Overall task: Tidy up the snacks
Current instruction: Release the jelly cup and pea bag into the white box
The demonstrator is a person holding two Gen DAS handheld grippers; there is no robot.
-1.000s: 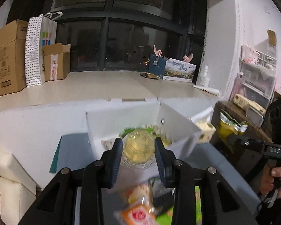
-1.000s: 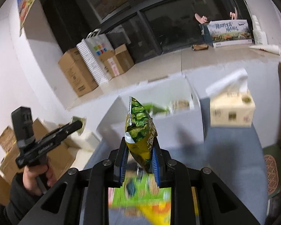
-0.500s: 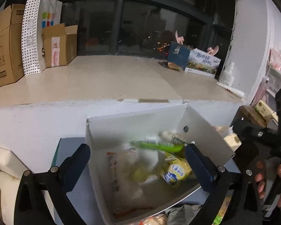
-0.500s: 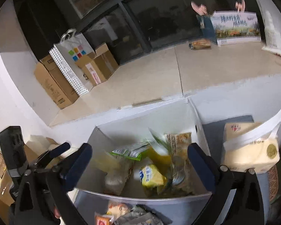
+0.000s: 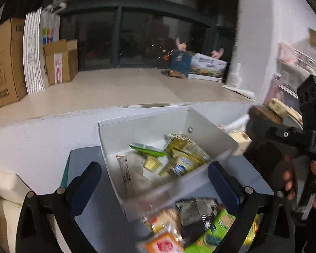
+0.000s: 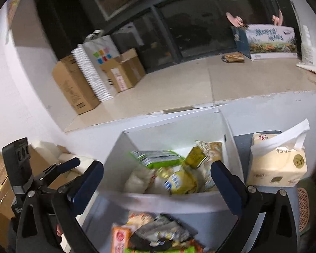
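Note:
A white cardboard box (image 5: 206, 130) (image 6: 124, 160) stands on the grey table and holds several snacks: a clear jelly cup (image 5: 151, 163), a yellow-green bag (image 5: 185, 156) (image 6: 180, 181) and a pale packet (image 5: 134, 175). My left gripper (image 5: 153, 181) is open and empty above the box's near edge. My right gripper (image 6: 155, 181) is open and empty above the same box. A loose pile of snack packets (image 5: 185, 225) (image 6: 153, 234) lies in front of the box, below both grippers. The right gripper's body (image 5: 301, 139) shows in the left wrist view.
A pack of tissues (image 6: 278, 164) stands right of the box. Cardboard boxes (image 5: 4, 63) and a paper bag (image 5: 42, 48) stand on the window ledge at the left. A printed carton (image 5: 202, 67) lies at the ledge's back right. Shelving (image 5: 295, 67) is at the far right.
One second ago my left gripper held the jelly cup and my right held the yellow-green bag. Both opened over the box; both snacks now lie inside it. Both grippers have pulled back slightly.

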